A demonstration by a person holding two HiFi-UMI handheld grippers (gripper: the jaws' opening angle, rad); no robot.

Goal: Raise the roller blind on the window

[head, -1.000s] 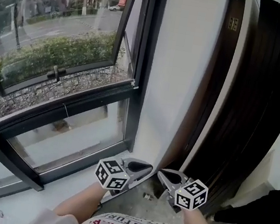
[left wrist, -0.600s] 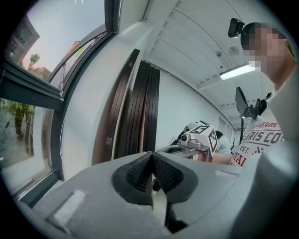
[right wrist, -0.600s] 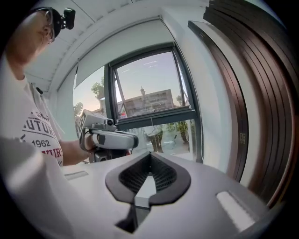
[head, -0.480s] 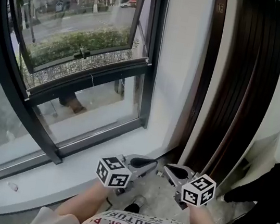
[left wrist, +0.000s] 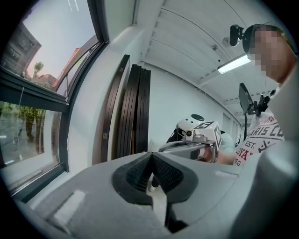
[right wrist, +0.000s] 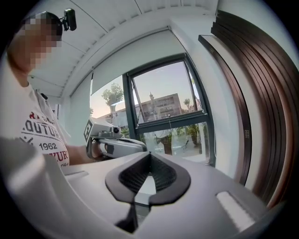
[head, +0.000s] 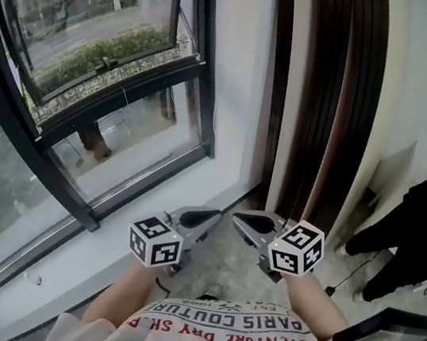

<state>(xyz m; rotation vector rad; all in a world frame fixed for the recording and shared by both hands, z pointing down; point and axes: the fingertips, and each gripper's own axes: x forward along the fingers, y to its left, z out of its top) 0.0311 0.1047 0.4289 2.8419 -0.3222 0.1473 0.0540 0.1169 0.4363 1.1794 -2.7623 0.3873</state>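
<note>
Now left gripper [head: 206, 219], right gripper [head: 252, 222] jaws closed, empty; roller blind [right wrist: 135, 58] high above, well apart.

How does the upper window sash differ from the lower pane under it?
The upper sash is tilted open, swung out of its frame; the lower pane sits shut and flush. The upper sash carries a handle on its bottom bar; the lower pane shows none. Both are clear glass in dark frames.

the pale roller blind [right wrist: 135, 58] seemingly covers only the top of the black-framed window [right wrist: 163, 95].
</note>
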